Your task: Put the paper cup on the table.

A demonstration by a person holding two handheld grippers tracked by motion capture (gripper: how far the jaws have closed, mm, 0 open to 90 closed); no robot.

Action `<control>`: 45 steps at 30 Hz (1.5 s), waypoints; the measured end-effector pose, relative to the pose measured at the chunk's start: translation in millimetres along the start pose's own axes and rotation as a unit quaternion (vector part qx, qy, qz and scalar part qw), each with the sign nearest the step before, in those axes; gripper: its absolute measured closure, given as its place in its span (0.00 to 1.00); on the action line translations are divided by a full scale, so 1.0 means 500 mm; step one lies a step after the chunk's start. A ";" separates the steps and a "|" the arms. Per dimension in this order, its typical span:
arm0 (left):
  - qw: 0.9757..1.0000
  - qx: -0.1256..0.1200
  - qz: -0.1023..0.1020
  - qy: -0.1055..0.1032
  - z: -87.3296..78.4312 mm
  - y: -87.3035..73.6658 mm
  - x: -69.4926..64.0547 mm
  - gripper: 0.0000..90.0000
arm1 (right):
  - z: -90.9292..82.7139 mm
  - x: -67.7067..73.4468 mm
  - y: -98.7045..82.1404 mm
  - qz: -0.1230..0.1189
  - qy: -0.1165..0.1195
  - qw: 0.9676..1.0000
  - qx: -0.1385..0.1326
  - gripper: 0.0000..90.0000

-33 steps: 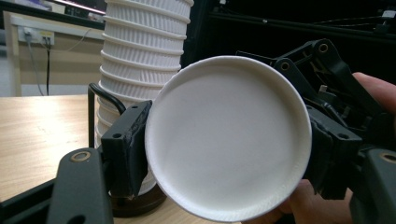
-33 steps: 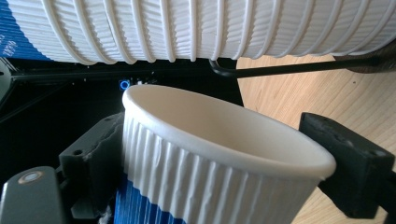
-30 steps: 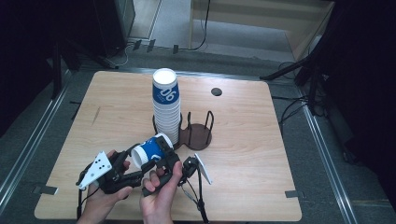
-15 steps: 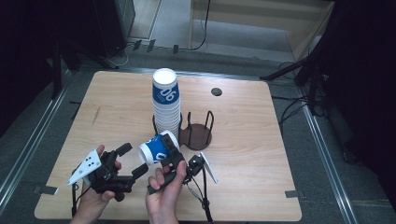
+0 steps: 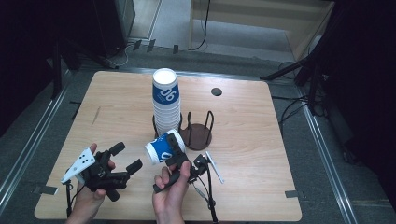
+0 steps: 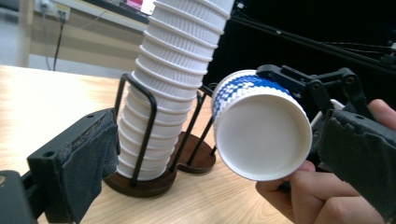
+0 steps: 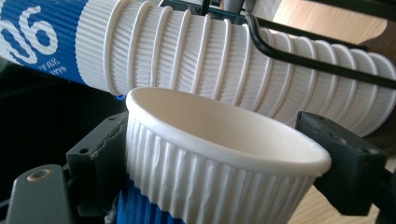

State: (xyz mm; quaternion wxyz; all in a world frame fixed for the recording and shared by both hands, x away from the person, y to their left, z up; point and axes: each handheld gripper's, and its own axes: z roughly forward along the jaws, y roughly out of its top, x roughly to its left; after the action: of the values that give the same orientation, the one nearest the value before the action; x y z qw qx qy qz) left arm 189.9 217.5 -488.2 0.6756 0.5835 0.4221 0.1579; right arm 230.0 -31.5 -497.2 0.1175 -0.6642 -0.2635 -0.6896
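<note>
A tall stack of white ribbed paper cups (image 5: 166, 100) (image 6: 173, 88) (image 7: 233, 56), the top one blue with "06", stands in one bay of a black wire holder (image 5: 198, 135) (image 6: 144, 182). My right gripper (image 5: 173, 148) (image 7: 219, 163) is shut on a single blue-and-white cup (image 5: 161, 149) (image 6: 261, 135) (image 7: 210, 154), tipped on its side in front of the holder. My left gripper (image 5: 126, 157) (image 6: 224, 158) sits to the cup's left, apart from it. Its jaws have just opened wide and nothing is pressed between them.
The holder's second bay (image 5: 201, 128) has no cups in it. A small dark round mark (image 5: 216, 91) lies on the wooden table (image 5: 261, 140) behind the holder. Dark floor and cables (image 5: 299, 107) surround the table.
The left gripper has opened, let go of the cup and drawn back to the left. The right gripper keeps the cup, almost where it was.
</note>
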 end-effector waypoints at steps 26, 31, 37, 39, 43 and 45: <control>0.994 0.056 0.013 0.096 -0.029 -0.021 0.089 0.00 | -0.037 0.010 0.047 -0.131 -0.006 0.991 -0.030 0.16; 0.992 0.060 0.014 0.113 -0.037 -0.026 0.107 0.00 | -0.043 0.012 0.051 -0.188 -0.027 0.981 -0.043 0.16; 0.990 0.066 0.016 0.127 -0.042 -0.032 0.124 0.00 | -0.049 0.015 0.055 -0.247 -0.052 0.966 -0.050 0.16; 0.988 0.069 0.019 0.135 -0.046 -0.035 0.133 0.00 | -0.052 0.016 0.058 -0.278 -0.064 0.957 -0.050 0.16; 0.986 0.072 0.021 0.146 -0.051 -0.038 0.145 0.00 | -0.057 0.015 0.065 -0.312 -0.077 0.945 -0.053 0.16; 0.986 0.071 0.022 0.147 -0.054 -0.039 0.149 0.00 | -0.059 0.014 0.068 -0.324 -0.080 0.941 -0.057 0.15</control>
State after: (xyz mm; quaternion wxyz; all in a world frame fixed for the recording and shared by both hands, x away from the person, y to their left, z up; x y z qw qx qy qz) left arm 208.4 282.8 -533.8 0.5598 0.6092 0.5141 0.2262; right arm 221.7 -73.8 -482.5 -0.1720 -0.6013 -0.4336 -0.6487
